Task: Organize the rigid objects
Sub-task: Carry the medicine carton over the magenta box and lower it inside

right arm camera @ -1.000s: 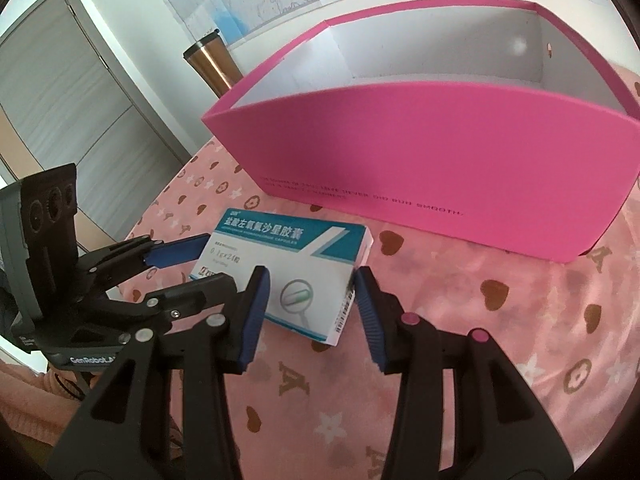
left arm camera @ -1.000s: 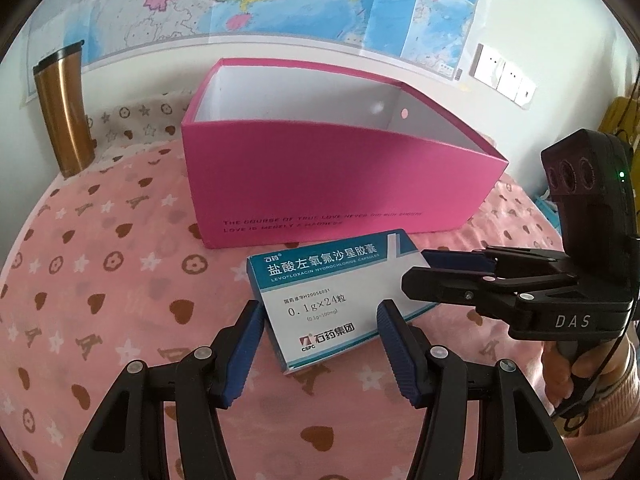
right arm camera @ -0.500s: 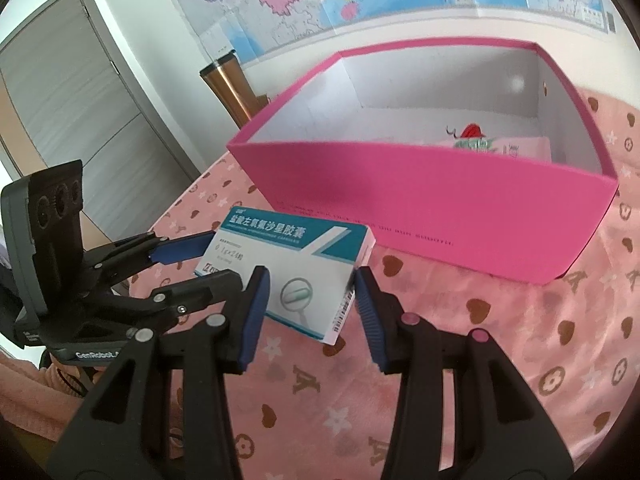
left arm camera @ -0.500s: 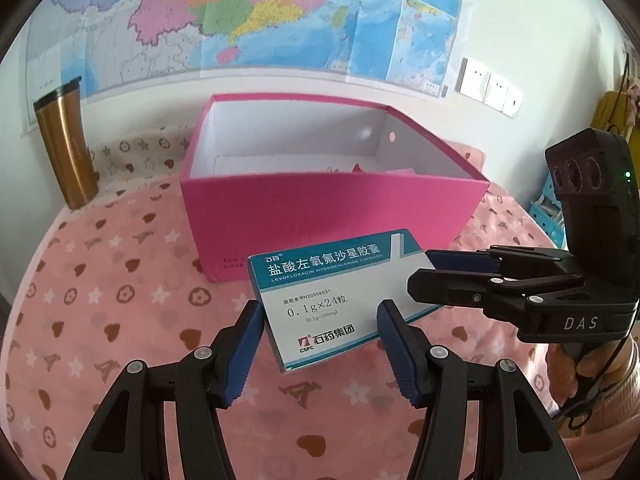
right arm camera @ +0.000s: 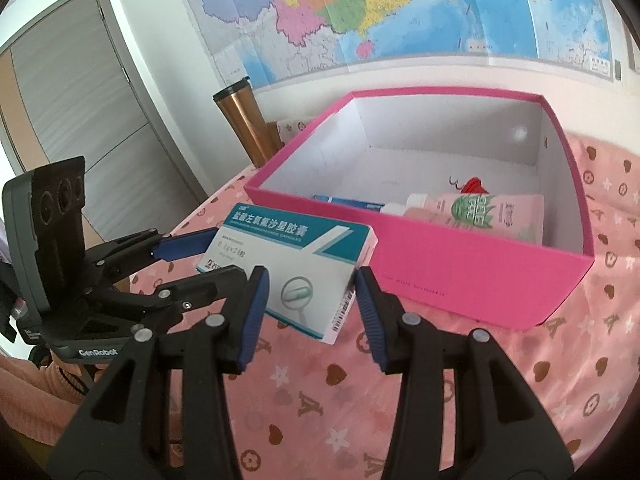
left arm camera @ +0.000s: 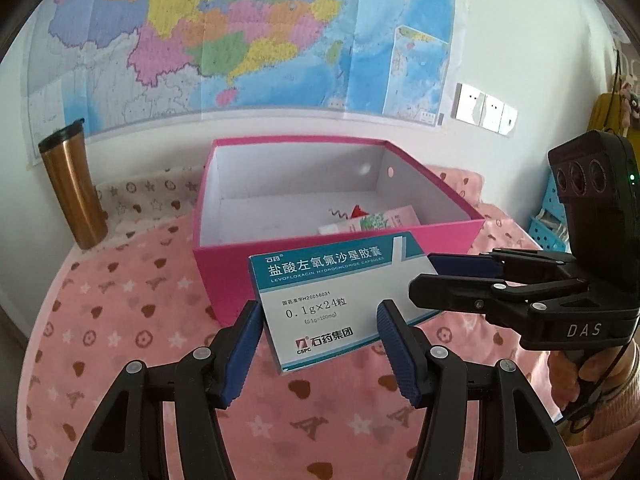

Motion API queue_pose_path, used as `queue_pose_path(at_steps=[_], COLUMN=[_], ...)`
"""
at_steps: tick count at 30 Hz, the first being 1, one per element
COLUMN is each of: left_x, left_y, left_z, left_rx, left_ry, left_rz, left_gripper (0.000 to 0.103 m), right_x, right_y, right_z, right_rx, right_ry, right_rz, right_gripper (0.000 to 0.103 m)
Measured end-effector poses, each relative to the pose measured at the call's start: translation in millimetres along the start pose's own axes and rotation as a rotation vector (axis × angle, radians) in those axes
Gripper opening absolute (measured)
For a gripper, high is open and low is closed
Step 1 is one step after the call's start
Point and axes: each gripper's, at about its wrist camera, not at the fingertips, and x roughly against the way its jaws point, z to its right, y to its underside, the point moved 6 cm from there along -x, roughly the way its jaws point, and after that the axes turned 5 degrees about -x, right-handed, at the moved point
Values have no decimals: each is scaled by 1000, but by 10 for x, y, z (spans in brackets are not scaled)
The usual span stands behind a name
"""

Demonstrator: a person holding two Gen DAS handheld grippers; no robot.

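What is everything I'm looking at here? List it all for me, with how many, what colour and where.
medicine box: one, white and teal, held off the cloth in front of the pink box, gripped by both tools
pink box: one, pink outside, white inside, open, on the tablecloth
tube: one, pale pink with green print, lying inside the pink box
flat blue-edged pack: one, inside the pink box, mostly hidden
tumbler: one, gold with black lid, upright left of the pink box
tablecloth: one, pink with hearts and stars
map: one, multicoloured, on the wall
wall switches: white, right of the map
left gripper: black, blue jaws, on the medicine box
right gripper: black, blue jaws, on its other end
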Motion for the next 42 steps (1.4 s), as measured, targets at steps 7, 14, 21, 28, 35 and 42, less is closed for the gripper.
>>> queue_pose_path(at_steps=[7, 14, 21, 28, 35, 42], left_x=[11, 10, 12, -17, -81, -162], left_y=[-107, -248, -398, -495, -570, -619], left_z=[-9, -65, -107, -105, -141, -193], left_rx=[-18, -28, -50, -68, -61, -52], left_ry=[-9, -15, -35, -46, -42, -55], left_rz=[23, 45, 70, 79, 77, 71], left_gripper=[60, 60, 60, 60, 60, 60], right_x=[41, 42, 10, -13, -2, -62], right_y=[-100, -234, -346, -454, -537, -605], right_z=[-15, -28, -25, 22, 41, 65], right_rx=[12, 26, 36, 25, 22, 25], right_ry=[8, 9, 20, 30, 33, 45], right_rz=[16, 39, 50, 56, 65, 60], right_gripper=[48, 48, 48, 48, 48, 48])
